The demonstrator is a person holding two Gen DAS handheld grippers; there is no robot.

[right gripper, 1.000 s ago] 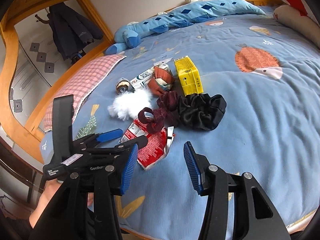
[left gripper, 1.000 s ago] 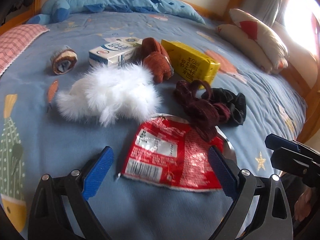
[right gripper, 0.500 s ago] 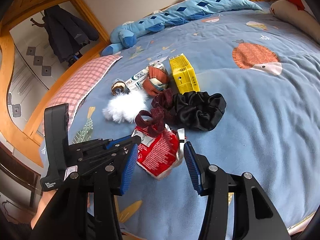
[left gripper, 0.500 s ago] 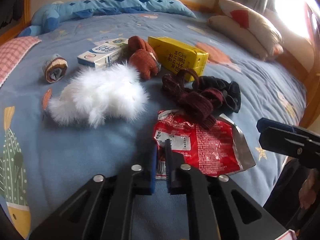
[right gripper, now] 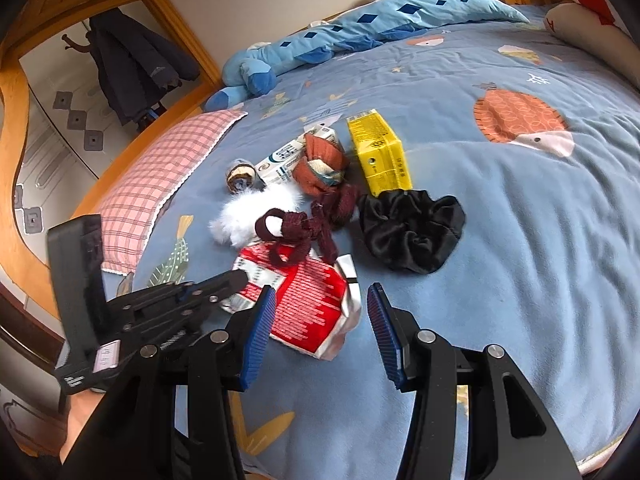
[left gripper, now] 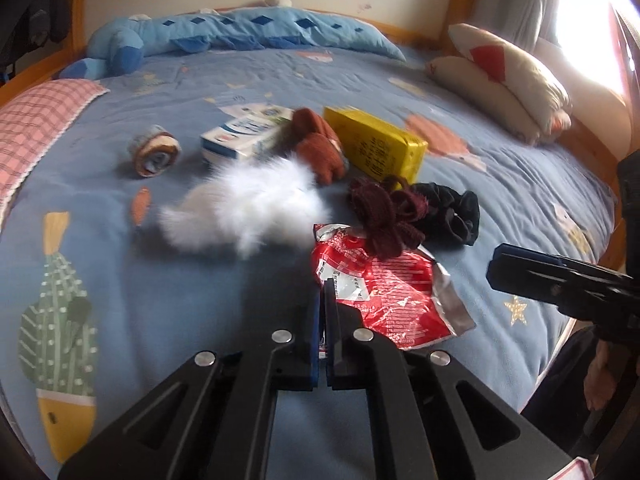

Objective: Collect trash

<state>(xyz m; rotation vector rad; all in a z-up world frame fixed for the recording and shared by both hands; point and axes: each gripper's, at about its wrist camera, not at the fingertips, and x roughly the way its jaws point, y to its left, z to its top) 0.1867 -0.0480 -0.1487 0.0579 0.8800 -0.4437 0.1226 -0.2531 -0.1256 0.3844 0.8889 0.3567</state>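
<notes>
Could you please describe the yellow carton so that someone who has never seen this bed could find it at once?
On the blue blanket, find the cluster of small things in the middle. At its far edge, beside the rust-brown sock and just beyond the black scrunchie, lies the yellow carton. It is the only bright yellow box; the other carton is white and blue.

Blue bed [right gripper: 520,240] holds red wrapper [left gripper: 384,284], 2 cartons [left gripper: 376,148], scrunchies [right gripper: 412,228].
</notes>
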